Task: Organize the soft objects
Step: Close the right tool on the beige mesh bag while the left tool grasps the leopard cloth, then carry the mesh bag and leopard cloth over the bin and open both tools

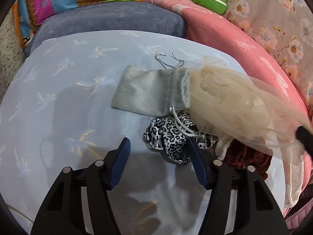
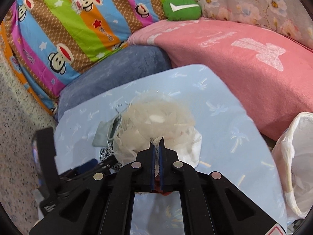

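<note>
Right tongs [image 2: 157, 144] pinched on cream tulle scrunchie [image 2: 156, 117]; left tongs [image 1: 158, 146] half-wide, empty, leopard-print scrunchie [image 1: 172, 137] just ahead-right, nearer them than grey drawstring pouch [image 1: 148, 96].

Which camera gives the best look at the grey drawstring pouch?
The left wrist view: the grey drawstring pouch lies nearly whole, its mouth meeting the cream mesh fabric. In the right wrist view only a corner of it shows beside that fabric.
</note>
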